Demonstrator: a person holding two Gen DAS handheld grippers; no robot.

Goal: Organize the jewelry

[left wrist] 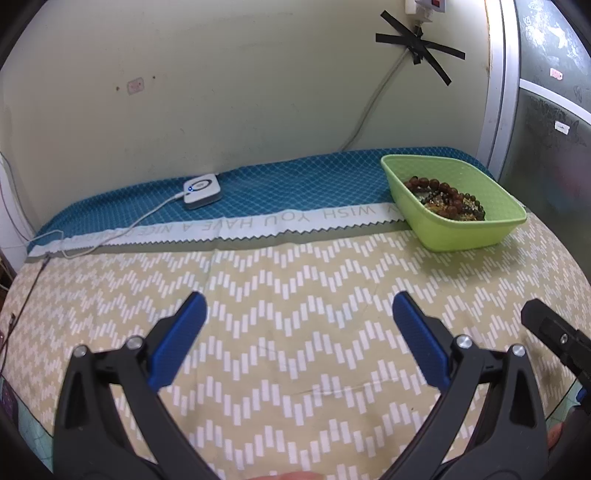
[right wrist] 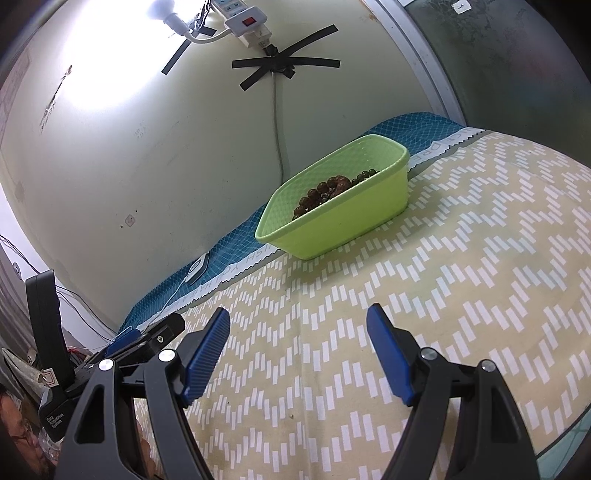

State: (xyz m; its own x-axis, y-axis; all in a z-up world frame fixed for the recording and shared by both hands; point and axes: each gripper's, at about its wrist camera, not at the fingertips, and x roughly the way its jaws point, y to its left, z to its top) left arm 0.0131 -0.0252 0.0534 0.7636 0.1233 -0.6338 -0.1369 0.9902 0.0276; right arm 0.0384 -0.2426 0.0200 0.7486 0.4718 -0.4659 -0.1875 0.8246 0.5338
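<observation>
Fingers first: both of my grippers are spread wide with nothing between the blue pads. My left gripper [left wrist: 299, 314] hovers over bare zigzag cloth [left wrist: 295, 280], and my right gripper [right wrist: 297, 325] does the same, so neither one is holding any jewelry.

All the beads [left wrist: 447, 199] sit piled in the green tub [left wrist: 476, 236], which rests at the back of the table where the zigzag cloth meets the blue cloth [left wrist: 288, 188]. From my left gripper the tub lies ahead and off to the right. From my right gripper it lies ahead and only slightly left of center, so I'd judge the right hand has the straighter shot at it. The tub's long side runs roughly across the table along the wall, a bit skewed, so reaching in over the near wall looks like the move.

View differences: the left wrist camera looks down into the tub enough to show brown bead strands plus some darker, maybe greenish stuff tangled under them, though I can't really separate the pieces. The right wrist camera sits lower, so the near wall hides most of the pile. The left view also shows the white charger-looking box [left wrist: 202, 189] clearly, well left of the tub, while the right view catches the power strip [right wrist: 242, 20] taped up on the wall.
</observation>
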